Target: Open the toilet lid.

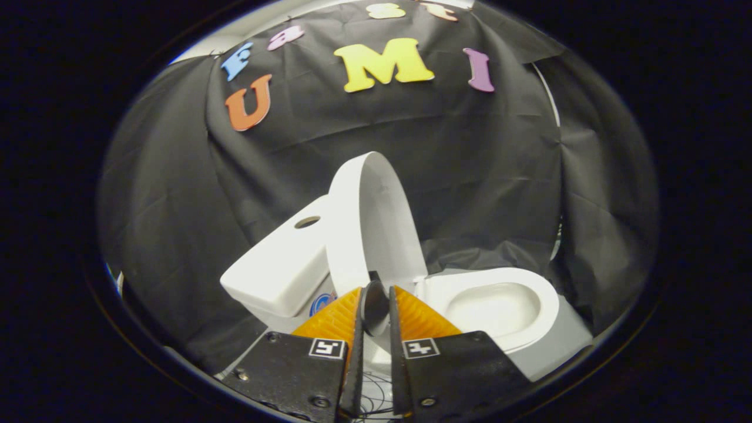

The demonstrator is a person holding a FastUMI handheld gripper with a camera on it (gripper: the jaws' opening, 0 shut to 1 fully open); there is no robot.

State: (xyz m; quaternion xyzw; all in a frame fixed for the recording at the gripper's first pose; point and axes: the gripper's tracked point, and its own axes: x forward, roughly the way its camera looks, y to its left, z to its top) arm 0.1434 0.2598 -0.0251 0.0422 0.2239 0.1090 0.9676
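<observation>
Toilet lid [376, 229]: white, oval, raised to near upright, its rim leaning against the white tank [282, 264] behind it. The underside faces the open white bowl [499, 305], whose seat ring lies flat. The lid's lower edge sits between the fingertips of the gripper [374, 308], which stand close on either side.

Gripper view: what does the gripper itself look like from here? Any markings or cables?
The gripper has two flat black finger mounts with screw heads, each bearing a small square black-and-white fiducial tag. Ridged, wedge-shaped fingers taper forward from the mounts. Thin dark wires loop in the gap between the mounts at the base.
</observation>
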